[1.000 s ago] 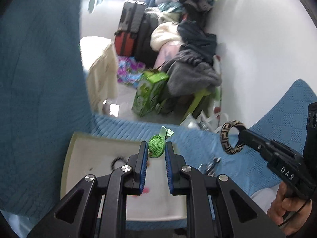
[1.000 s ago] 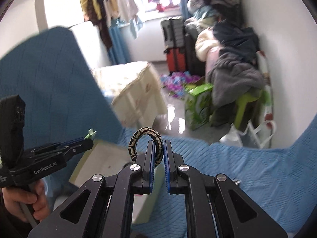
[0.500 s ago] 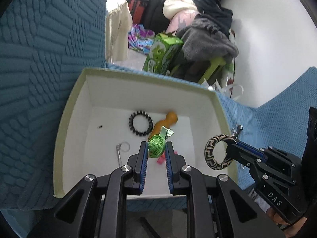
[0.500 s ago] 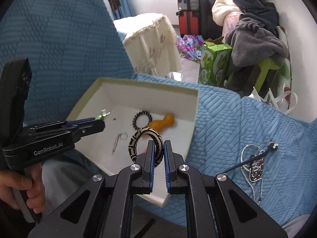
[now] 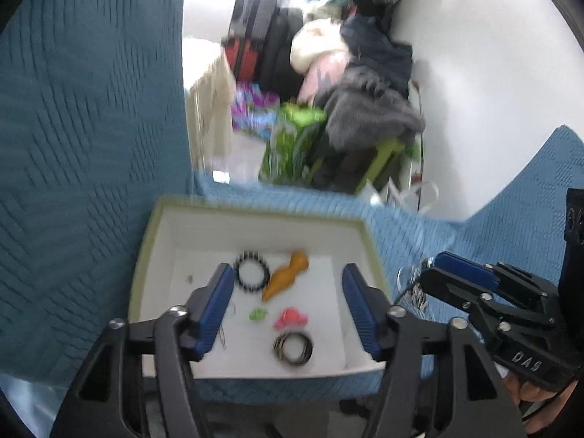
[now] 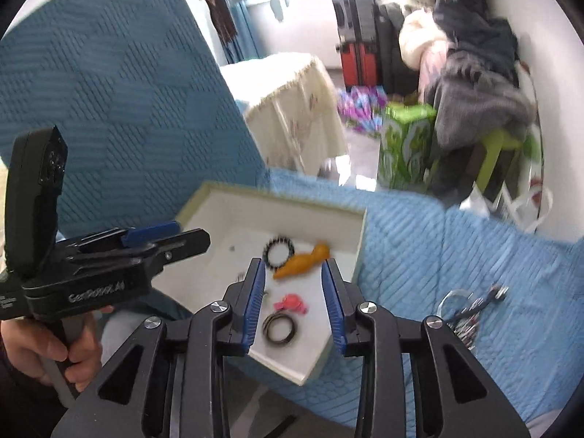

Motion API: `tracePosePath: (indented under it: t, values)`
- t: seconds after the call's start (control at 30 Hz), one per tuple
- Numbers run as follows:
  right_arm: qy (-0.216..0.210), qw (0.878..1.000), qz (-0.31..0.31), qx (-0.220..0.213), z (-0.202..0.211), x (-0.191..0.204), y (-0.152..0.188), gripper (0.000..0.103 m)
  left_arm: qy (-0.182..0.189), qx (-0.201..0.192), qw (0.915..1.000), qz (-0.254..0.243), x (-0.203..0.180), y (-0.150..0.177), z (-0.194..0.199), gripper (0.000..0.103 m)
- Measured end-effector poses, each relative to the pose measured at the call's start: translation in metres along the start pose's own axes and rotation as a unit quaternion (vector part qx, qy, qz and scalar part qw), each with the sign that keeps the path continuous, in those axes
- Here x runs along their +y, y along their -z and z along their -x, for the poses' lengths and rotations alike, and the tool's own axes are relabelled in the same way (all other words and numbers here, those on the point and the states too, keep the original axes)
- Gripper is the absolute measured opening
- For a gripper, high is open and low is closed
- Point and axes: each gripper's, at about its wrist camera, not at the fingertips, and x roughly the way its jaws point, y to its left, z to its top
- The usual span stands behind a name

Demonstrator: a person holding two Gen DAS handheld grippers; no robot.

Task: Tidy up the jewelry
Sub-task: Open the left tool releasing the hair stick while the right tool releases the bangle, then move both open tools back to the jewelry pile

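Note:
A white open box [image 5: 255,224] [image 6: 233,215] sits on the blue bedspread. Inside lie a black beaded bracelet [image 5: 251,271] [image 6: 279,250], an orange piece [image 5: 286,279] [image 6: 303,261], a pink piece [image 5: 290,318] [image 6: 291,303], a small green piece [image 5: 257,314] and the patterned bangle [image 5: 293,348] [image 6: 279,328]. My left gripper [image 5: 288,303] is open and empty above the box; it also shows in the right wrist view [image 6: 171,235]. My right gripper [image 6: 294,299] is open and empty above the bangle; it also shows in the left wrist view [image 5: 438,273].
A tangle of necklaces and chains [image 6: 471,310] [image 5: 414,292] lies on the bedspread right of the box. A blue cushion [image 6: 109,109] rises to the left. Beyond the bed edge stand a green carton [image 6: 405,146], suitcases [image 6: 356,40] and piled clothes [image 6: 474,73].
Both grippers have opened. The green piece dropped from my left gripper and the patterned bangle from my right gripper; both now lie in the box. Both cameras pulled back slightly.

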Motion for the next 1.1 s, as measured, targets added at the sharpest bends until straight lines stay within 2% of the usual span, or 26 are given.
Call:
tracePosePath:
  t: [0.13,0.3,0.4,0.53,0.63,0.73,0.9,1.0,1.1]
  values:
    - [-0.008,0.999,0.005,-0.033,0.032,-0.005,-0.020,0.044,0.008,-0.029,0.9995,-0.002,-0.017,-0.018,0.024,0.063]
    - [0.010,0.996,0.018,-0.088,0.077,-0.018,-0.034,0.044,0.029,-0.061,0.9977,-0.009,-0.044,-0.033,0.047,0.063]
    - [0.033,0.994,0.010,-0.105,0.096,-0.038,-0.032,0.043,0.043,-0.071,0.9964,-0.018,-0.065,-0.035,0.049,0.063]
    - [0.057,0.992,-0.012,-0.110,0.109,-0.075,-0.020,0.033,0.072,-0.072,0.9942,-0.033,-0.096,-0.029,0.041,0.063]
    - [0.069,0.992,-0.028,-0.103,0.110,-0.101,-0.008,0.025,0.092,-0.062,0.9929,-0.043,-0.121,-0.023,0.027,0.063]
    - [0.079,0.992,-0.039,-0.094,0.108,-0.120,0.007,0.020,0.112,-0.041,0.9917,-0.047,-0.144,-0.014,0.004,0.061]
    - [0.073,0.993,-0.055,-0.079,0.091,-0.145,0.034,0.012,0.140,-0.004,0.9889,-0.049,-0.170,0.002,-0.033,0.060]
    - [0.061,0.994,-0.074,-0.054,0.067,-0.161,0.052,0.011,0.143,0.018,0.9884,-0.049,-0.181,0.014,-0.054,0.045]
    - [0.040,0.995,-0.090,-0.024,0.037,-0.178,0.072,0.010,0.150,0.042,0.9862,-0.055,-0.189,0.026,-0.077,0.042]
